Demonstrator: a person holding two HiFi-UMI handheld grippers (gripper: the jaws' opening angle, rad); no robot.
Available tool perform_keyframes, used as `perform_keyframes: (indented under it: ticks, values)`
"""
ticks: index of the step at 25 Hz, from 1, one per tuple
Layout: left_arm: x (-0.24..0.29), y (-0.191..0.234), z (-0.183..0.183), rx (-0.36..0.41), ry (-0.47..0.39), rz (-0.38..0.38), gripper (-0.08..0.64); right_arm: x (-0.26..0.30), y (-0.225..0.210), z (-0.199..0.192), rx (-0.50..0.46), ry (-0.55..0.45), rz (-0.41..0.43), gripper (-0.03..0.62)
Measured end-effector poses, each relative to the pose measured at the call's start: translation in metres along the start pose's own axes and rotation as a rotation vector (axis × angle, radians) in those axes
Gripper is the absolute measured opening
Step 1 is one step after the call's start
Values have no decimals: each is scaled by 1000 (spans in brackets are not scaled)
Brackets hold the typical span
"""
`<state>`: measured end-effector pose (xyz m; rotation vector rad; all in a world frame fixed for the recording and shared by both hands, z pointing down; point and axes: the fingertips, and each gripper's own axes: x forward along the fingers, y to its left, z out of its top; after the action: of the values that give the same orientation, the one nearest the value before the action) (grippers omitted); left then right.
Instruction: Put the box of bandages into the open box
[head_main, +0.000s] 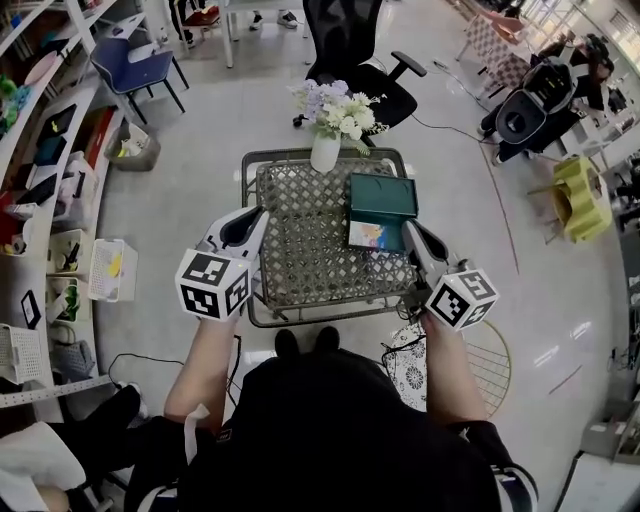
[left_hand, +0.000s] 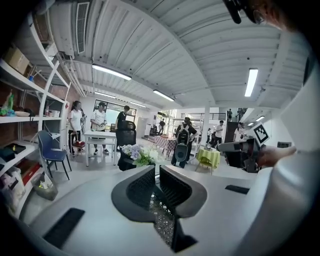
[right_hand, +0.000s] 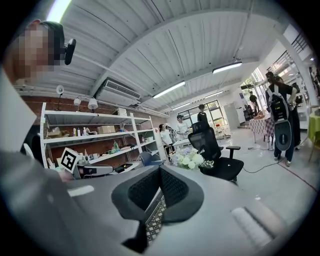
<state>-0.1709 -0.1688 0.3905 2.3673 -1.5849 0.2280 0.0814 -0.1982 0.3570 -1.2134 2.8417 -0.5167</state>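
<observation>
A dark green open box (head_main: 381, 196) sits on the right half of a woven wicker table (head_main: 300, 250). A small colourful box of bandages (head_main: 368, 236) lies at its near side; I cannot tell whether it rests inside the green box. My left gripper (head_main: 260, 214) hovers at the table's left edge, its jaws together with nothing between them (left_hand: 157, 175). Just right of the bandage box, my right gripper (head_main: 409, 228) is at the table's right edge, also shut and empty (right_hand: 159, 172). Both point across the table, level and away from me.
A white vase of flowers (head_main: 326, 150) stands at the table's far edge. A black office chair (head_main: 360, 70) is behind it. Shelves and a white basket (head_main: 110, 270) line the left side; a yellow stool (head_main: 580, 195) is at right. People stand in the background.
</observation>
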Motion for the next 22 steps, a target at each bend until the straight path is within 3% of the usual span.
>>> perform_keyframes:
  ticks: [4, 9, 16, 22]
  values:
    - [3, -9, 1, -16, 1, 26, 32, -16, -18, -6, 19, -4, -8, 9]
    - [11, -19, 13, 23, -6, 36, 28, -24, -44, -2, -20, -23, -24, 9]
    - [17, -30, 46, 78, -61, 28, 26, -23, -46, 44, -156, -130, -40, 8]
    - [11, -31, 55, 63, -94, 40, 25, -30, -35, 63, -201, -174, -30, 8]
